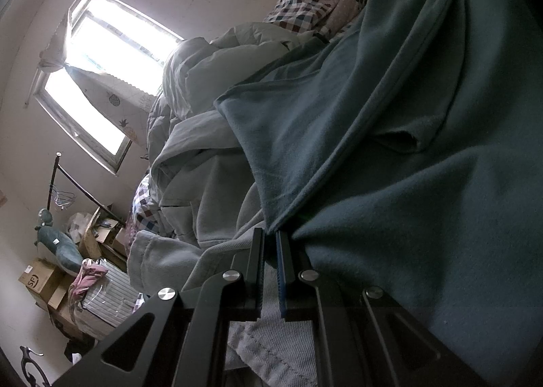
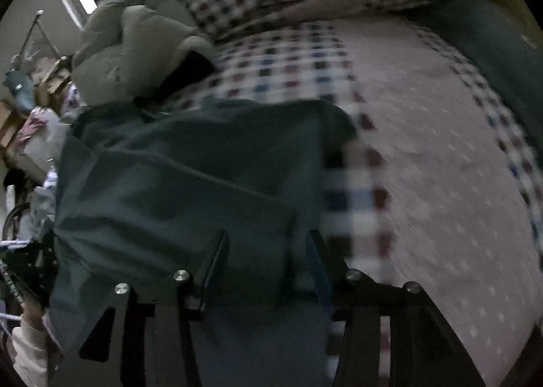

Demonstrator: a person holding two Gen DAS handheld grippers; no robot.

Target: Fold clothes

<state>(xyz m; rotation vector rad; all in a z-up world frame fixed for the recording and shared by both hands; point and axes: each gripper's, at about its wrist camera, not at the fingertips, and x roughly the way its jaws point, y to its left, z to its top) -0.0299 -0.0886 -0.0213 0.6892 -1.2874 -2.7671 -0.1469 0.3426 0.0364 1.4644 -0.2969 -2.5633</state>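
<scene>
A dark teal garment (image 1: 390, 135) lies spread over the bed, with one short sleeve (image 1: 407, 139) folded across it. My left gripper (image 1: 270, 234) is shut on a pinched edge of that teal cloth, which fans out to the right from the jaws. Pale grey clothing (image 1: 210, 203) lies under and to the left of it. In the right wrist view the same teal garment (image 2: 190, 183) lies folded below my right gripper (image 2: 268, 244). Its fingers (image 2: 217, 251) stand apart over the cloth and do not press on it. This view is blurred.
The bed is covered by a checked and pink dotted quilt (image 2: 424, 149). A grey padded coat (image 2: 135, 34) is heaped at the far side. A window (image 1: 112, 47), a clothes rail (image 1: 57, 180) and cardboard boxes (image 1: 40, 278) stand to the left. A pale sleeve (image 2: 27, 346) shows at the lower left.
</scene>
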